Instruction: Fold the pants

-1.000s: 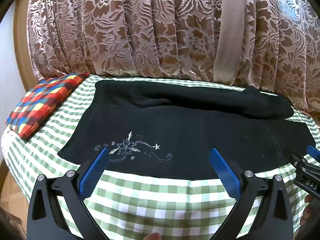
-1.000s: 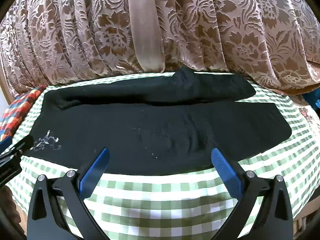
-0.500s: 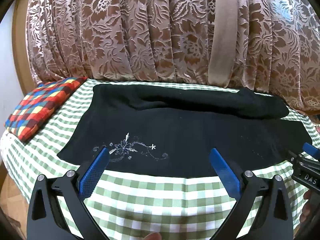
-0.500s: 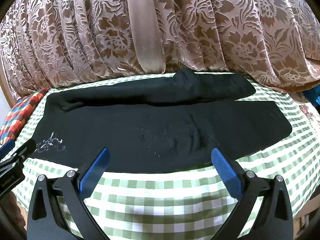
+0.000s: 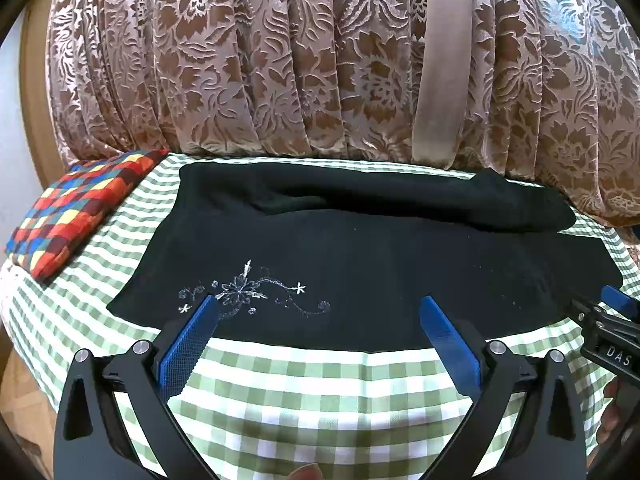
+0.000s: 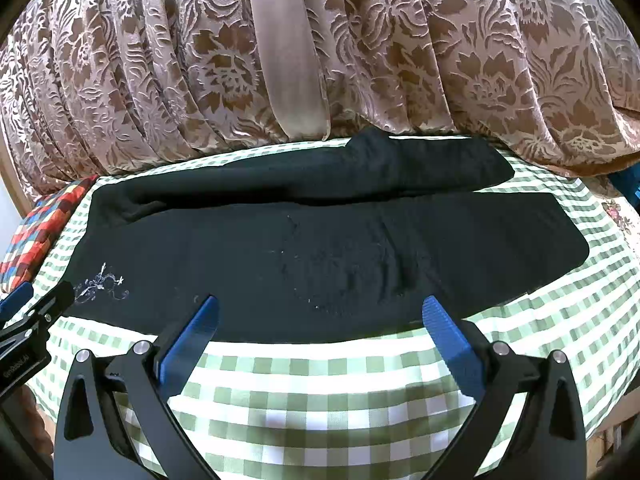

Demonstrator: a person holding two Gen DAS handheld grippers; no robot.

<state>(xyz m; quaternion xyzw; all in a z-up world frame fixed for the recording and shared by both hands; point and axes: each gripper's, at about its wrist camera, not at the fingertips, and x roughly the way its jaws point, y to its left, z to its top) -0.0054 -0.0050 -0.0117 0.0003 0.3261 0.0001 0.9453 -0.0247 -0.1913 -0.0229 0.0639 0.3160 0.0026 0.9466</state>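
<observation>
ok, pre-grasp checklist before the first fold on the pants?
1. Left gripper open, nothing held: ok.
2. Right gripper open, nothing held: ok.
3. Both grippers at the near edge of the pants, not yet touching: ok.
4. Pants flat on the checked cloth: not ok; the far leg lies bunched along the back, and the near part is wrinkled mid-length.
5. Cushion apart from the pants: ok.
6. Far edge free of the curtain: cannot tell.
</observation>
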